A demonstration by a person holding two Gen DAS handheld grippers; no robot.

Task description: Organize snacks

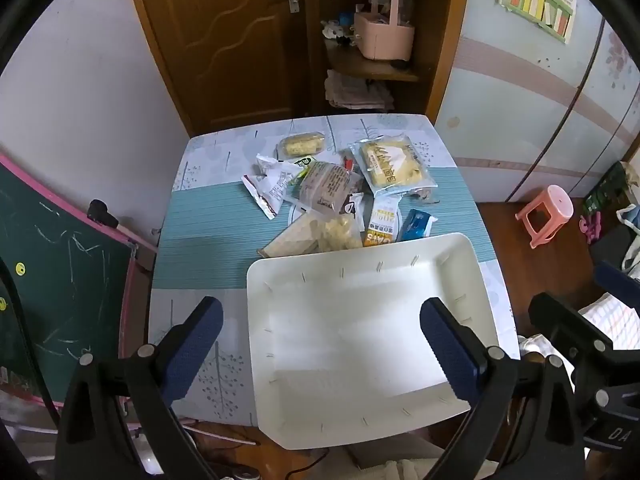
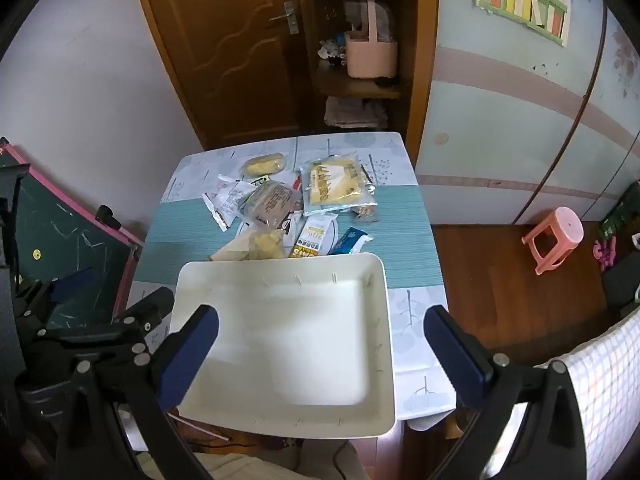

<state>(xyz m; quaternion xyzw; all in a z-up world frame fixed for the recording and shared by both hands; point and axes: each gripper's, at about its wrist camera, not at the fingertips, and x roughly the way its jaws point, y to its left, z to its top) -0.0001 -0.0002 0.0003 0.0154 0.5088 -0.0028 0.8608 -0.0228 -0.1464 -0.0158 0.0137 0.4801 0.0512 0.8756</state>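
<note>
A pile of snack packets lies on the far half of the table: a large yellow bread pack (image 1: 394, 164) (image 2: 338, 186), a brown packet (image 1: 326, 186) (image 2: 270, 202), a white wrapper (image 1: 268, 186) (image 2: 226, 200), a small yellow cake (image 1: 301, 144) (image 2: 264, 164), an orange-and-white bar (image 1: 382, 222) (image 2: 314, 236) and a blue packet (image 1: 418, 224) (image 2: 352, 240). An empty white tray (image 1: 280, 420) (image 2: 384, 360) sits at the near edge. My left gripper (image 1: 322, 344) is open over the tray's left part. My right gripper (image 2: 320, 344) is open over its right part. Both are empty.
The table (image 1: 208, 220) (image 2: 404, 216) has a teal striped cloth. A green chalkboard (image 1: 60, 280) leans at the left. A pink stool (image 2: 554, 240) stands on the wood floor at the right. A wooden door and a shelf with a pink basket (image 1: 384, 36) are behind.
</note>
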